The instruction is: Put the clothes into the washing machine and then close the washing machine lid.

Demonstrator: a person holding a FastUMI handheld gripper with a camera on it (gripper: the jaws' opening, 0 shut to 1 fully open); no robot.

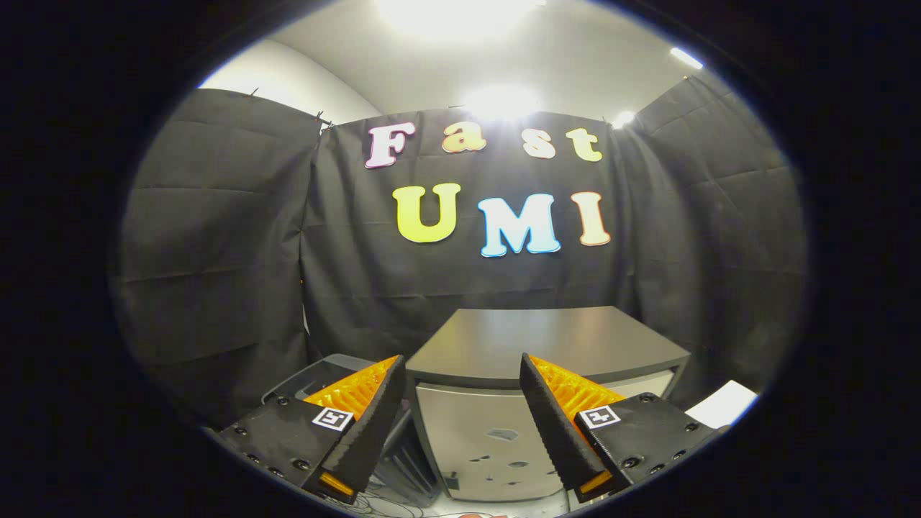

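Note:
My gripper point(460, 363) stands open, its two fingers spread wide with nothing between them. Beyond the fingertips stands the washing machine point(496, 439), a pale grey box with a dark grey flat top point(547, 342). Its front face shows between the fingers. The top lies flat and looks shut. No clothes are visible from here.
A dark bin or basket point(324, 370) sits left of the machine, partly hidden behind my left finger. A white sheet-like object point(723, 403) lies to the right of the machine. Cables point(403, 503) lie on the floor below. Black cloth walls close in on all sides.

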